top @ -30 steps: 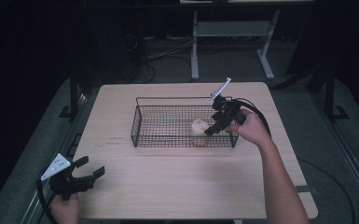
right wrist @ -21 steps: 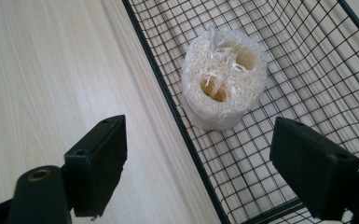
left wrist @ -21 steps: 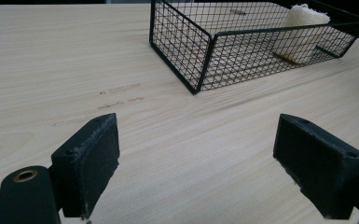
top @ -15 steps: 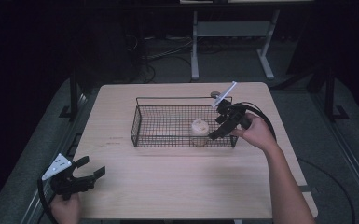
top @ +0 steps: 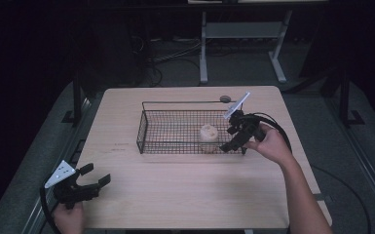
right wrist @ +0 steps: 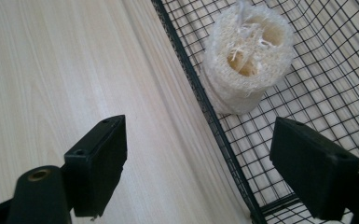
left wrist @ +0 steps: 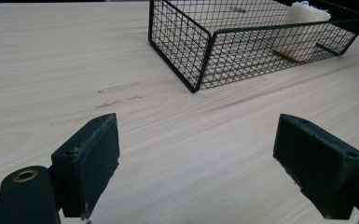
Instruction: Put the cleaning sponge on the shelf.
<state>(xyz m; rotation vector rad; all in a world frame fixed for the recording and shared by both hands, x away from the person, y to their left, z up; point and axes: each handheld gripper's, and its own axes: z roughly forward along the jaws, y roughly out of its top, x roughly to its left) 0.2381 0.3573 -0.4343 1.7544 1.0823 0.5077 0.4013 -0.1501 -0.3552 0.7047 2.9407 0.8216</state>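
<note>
The pale, fibrous loofah cylinder [top: 208, 132] stands inside the black wire mesh basket [top: 175, 142], at its 3 o'clock end. The right gripper [top: 234, 139] hovers over the basket's near rim, jaws apart and empty, so placing looks done. The left gripper [top: 95, 174] rests at the desk's 8 o'clock corner, jaws apart.

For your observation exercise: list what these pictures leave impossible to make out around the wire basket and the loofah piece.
- Small round grey object behind the black wire basket: high view, too small to identify.
- Underside of the pale fibrous loofah piece: right gripper view, hidden by its own body.
- Basket's far right corner: left gripper view, cut off by the edge.
</note>
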